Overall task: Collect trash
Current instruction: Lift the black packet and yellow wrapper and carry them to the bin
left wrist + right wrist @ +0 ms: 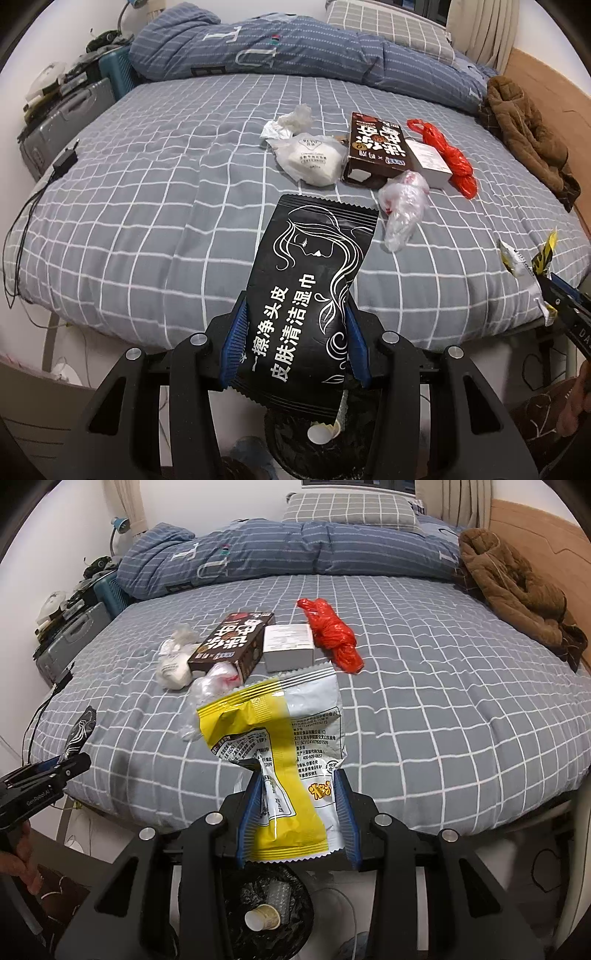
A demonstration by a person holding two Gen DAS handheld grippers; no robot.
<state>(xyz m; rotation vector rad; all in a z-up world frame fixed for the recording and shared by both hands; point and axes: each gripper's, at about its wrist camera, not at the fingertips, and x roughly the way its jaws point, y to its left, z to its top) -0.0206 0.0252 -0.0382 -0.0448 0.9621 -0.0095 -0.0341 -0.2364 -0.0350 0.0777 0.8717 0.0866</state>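
Left wrist view shows your left gripper (295,339) clenched on a black wet-wipe packet (314,284), held off the bed and above the black-lined trash bin (321,454); right wrist view shows your right gripper (297,818) grasping a yellow and silver snack wrapper (280,753), also hanging above the bin, where a paper cup (263,917) already lies.

So you have two pieces in hand but not yet dropped; I judge the task well short of half done, since most of the litter sits on the grey checked bed (443,709), well beyond the bin. Farther from the bin than your wrapper lie a clear crumpled plastic bag (212,686), a dark brown carton (232,642), a small white box (289,648), a red plastic bag (332,635), a white pouch (173,668) and a wad of tissue (291,120).

Left for you: release both packets into the bin; then come back for those six.
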